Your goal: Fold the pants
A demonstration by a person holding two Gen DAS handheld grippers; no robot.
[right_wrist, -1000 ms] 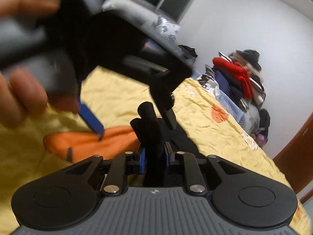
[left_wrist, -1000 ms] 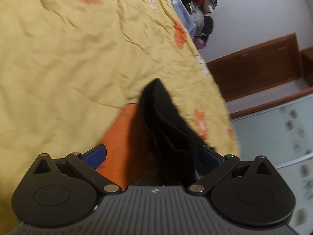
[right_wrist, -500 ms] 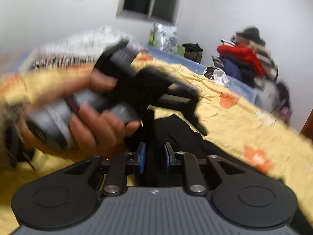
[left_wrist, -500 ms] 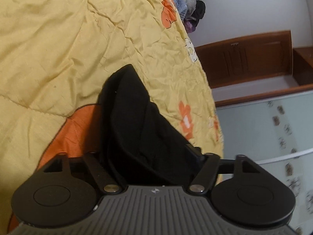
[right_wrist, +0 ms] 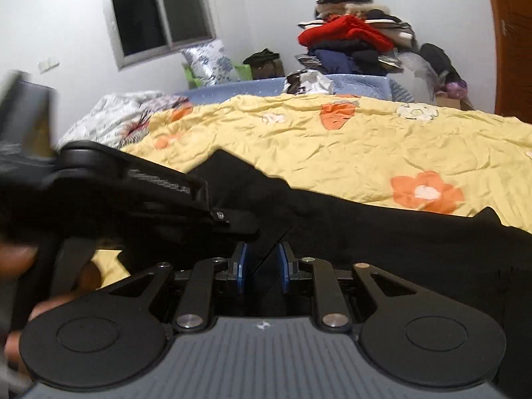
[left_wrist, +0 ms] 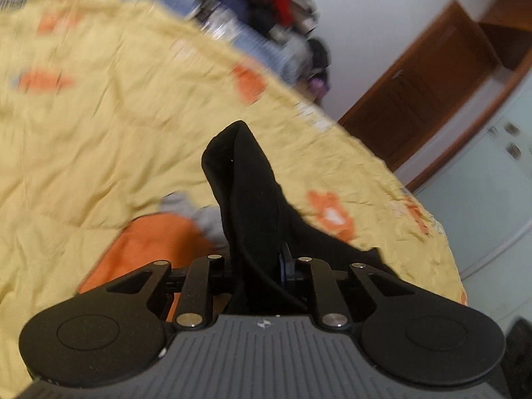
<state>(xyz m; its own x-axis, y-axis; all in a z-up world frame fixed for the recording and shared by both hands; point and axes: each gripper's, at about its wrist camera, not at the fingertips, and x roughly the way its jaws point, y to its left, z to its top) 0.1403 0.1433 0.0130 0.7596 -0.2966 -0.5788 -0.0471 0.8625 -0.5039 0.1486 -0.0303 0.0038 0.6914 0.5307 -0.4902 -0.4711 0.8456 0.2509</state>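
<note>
Your left gripper (left_wrist: 257, 266) is clamped on a fold of the black pants (left_wrist: 246, 186) — cloth standing up above the yellow quilt (left_wrist: 83, 133). Your right gripper (right_wrist: 261, 271) pinches the pants' edge (right_wrist: 382, 229); the rest lies across the quilt (right_wrist: 332, 153).

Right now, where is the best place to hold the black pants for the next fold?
Probably the edge both grippers hold. The left gripper pinches an upright bunch of the black pants; the right gripper bites that edge from the near side. The rest lies on the yellow quilt.
</note>
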